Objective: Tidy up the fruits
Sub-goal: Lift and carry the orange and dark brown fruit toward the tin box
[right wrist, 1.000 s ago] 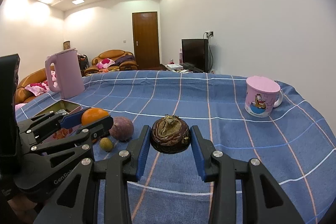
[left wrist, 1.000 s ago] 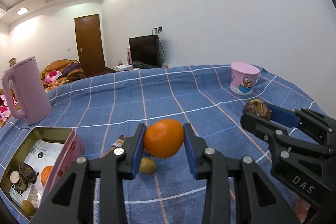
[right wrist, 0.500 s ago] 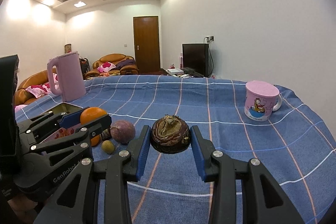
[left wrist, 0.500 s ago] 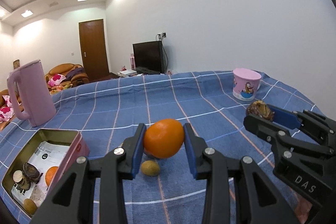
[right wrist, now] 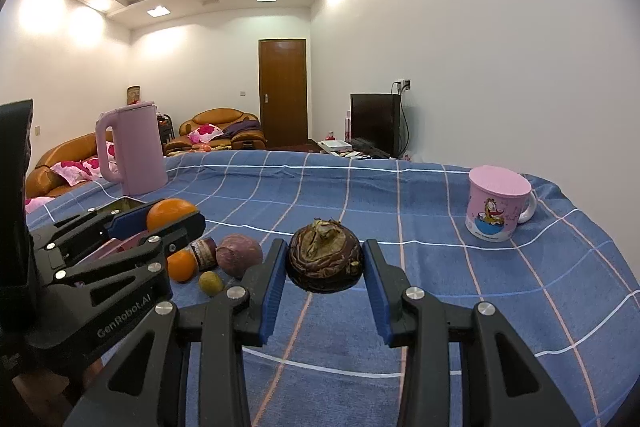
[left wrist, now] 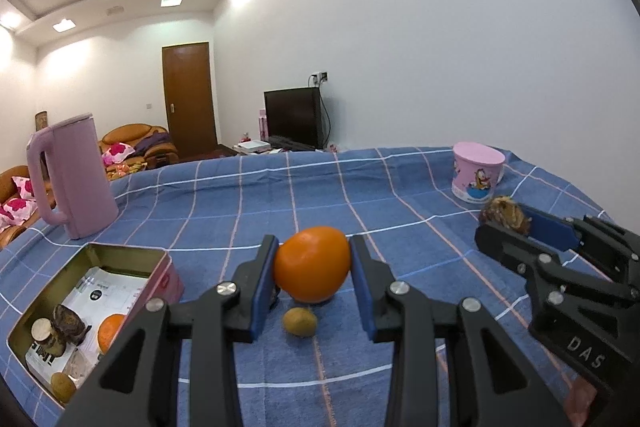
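Observation:
My left gripper (left wrist: 312,269) is shut on an orange (left wrist: 311,263), held above the blue checked tablecloth. My right gripper (right wrist: 325,263) is shut on a dark brown wrinkled fruit (right wrist: 325,261), also held above the cloth. Each gripper shows in the other view: the right one (left wrist: 510,223) at the right, the left one (right wrist: 172,217) at the left. An open tin box (left wrist: 132,253) at the left holds an orange (left wrist: 110,331), a dark fruit (left wrist: 70,321) and a small green fruit (left wrist: 63,385). On the cloth lie a small green fruit (left wrist: 300,321), a purple fruit (right wrist: 239,254) and another orange (right wrist: 182,265).
A pink kettle (left wrist: 70,183) stands at the back left. A pink lidded mug (left wrist: 476,173) stands at the back right near the table's edge. A small jar (right wrist: 204,248) lies by the purple fruit. Sofas, a door and a TV are beyond the table.
Both grippers have risen and tilted up a little with their fruits held. The tin box and the loose fruits sit lower in view.

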The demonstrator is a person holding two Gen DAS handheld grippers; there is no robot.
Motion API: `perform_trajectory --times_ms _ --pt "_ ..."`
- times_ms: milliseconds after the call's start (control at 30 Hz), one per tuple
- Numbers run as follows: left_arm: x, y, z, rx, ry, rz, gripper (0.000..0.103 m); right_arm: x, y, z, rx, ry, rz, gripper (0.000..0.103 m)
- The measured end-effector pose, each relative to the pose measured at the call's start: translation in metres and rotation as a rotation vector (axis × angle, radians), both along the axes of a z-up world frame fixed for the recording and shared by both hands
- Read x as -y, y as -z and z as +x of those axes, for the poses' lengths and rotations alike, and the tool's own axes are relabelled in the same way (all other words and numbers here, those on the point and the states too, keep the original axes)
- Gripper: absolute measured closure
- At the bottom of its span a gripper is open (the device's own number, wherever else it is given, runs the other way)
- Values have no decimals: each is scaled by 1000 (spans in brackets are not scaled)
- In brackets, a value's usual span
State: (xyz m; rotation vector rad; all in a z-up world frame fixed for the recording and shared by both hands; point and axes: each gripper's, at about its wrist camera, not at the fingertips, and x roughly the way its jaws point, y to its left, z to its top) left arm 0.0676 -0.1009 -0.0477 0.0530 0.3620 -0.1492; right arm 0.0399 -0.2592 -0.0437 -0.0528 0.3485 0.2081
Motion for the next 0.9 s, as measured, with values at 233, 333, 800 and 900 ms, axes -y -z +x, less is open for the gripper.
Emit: perform_trajectory --times_ms 233,333,800,900 --pt "-10 1 0 -17 -13 -12 66 -5 -1 -1 7 -7 -7 63" --pt "-19 2 0 -27 -25 -18 66 -14 0 1 -3 -21 -19 63" --pt "-93 -3 -8 -50 -160 -18 66 -100 -3 24 -39 -203 -15 63" --pt "-112 -5 -8 -54 -197 -20 66 -120 -4 30 -47 -239 -11 63"
